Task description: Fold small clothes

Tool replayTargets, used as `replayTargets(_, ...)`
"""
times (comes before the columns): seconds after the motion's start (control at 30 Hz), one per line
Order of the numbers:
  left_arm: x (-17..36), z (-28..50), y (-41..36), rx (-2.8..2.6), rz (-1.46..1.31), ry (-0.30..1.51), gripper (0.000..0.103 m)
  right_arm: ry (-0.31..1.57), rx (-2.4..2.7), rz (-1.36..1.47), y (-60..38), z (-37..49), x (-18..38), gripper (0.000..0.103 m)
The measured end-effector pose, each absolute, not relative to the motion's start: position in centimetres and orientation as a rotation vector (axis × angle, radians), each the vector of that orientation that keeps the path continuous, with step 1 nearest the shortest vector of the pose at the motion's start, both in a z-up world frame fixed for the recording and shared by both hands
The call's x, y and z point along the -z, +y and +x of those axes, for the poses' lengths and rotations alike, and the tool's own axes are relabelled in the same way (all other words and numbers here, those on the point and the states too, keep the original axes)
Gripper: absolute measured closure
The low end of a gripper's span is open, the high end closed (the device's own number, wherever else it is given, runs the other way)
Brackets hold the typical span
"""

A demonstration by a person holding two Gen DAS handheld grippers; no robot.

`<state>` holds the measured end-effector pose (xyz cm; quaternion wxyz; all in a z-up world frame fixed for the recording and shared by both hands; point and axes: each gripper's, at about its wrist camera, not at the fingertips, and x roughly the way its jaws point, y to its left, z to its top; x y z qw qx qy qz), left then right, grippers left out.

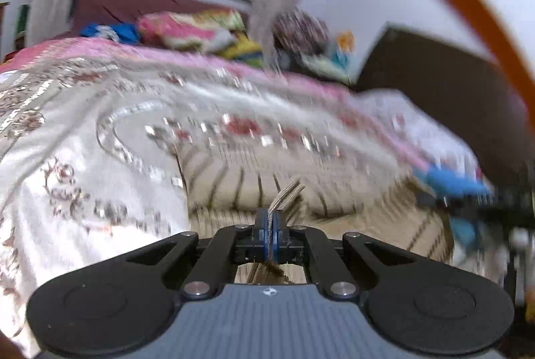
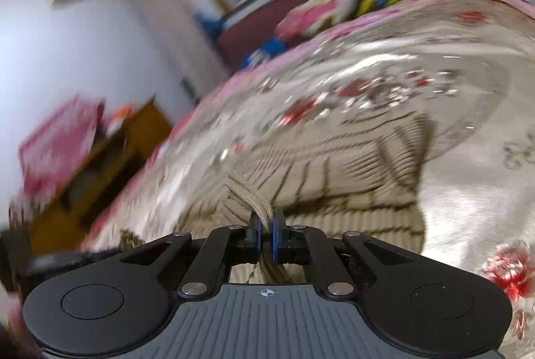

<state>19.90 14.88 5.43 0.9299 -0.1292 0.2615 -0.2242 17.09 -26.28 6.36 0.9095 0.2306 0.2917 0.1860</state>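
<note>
A small beige garment with dark stripes (image 1: 254,185) lies on the bed, partly lifted. My left gripper (image 1: 272,227) is shut on a ribbed edge of it, which sticks up between the blue pads. In the right wrist view the same garment (image 2: 334,165) stretches ahead, and my right gripper (image 2: 265,233) is shut on another ribbed edge of it. The other gripper shows blurred at the right edge of the left wrist view (image 1: 468,192). Both views are motion-blurred.
The bed is covered by a white and pink floral bedspread (image 1: 83,131). A pile of colourful clothes (image 1: 200,31) sits at the far side under a window. A dark headboard (image 1: 434,65) stands at the right. A brown wooden table (image 2: 100,158) stands beside the bed.
</note>
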Motion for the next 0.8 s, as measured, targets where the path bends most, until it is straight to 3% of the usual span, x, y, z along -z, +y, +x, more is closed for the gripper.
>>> replayTargets(0.6, -8.3, 22.3, 17.6, 0.384, -0.422, 0.317, 0.093, 0.318, -0.323, 0.611, -31.0, 16.3, -10.5, 0.098)
replayTargets(0.8, -8.5, 25.9, 16.6, 0.382, -0.380, 0.314, 0.093, 0.319, -0.305, 0.605, -30.9, 18.5, -10.8, 0.098)
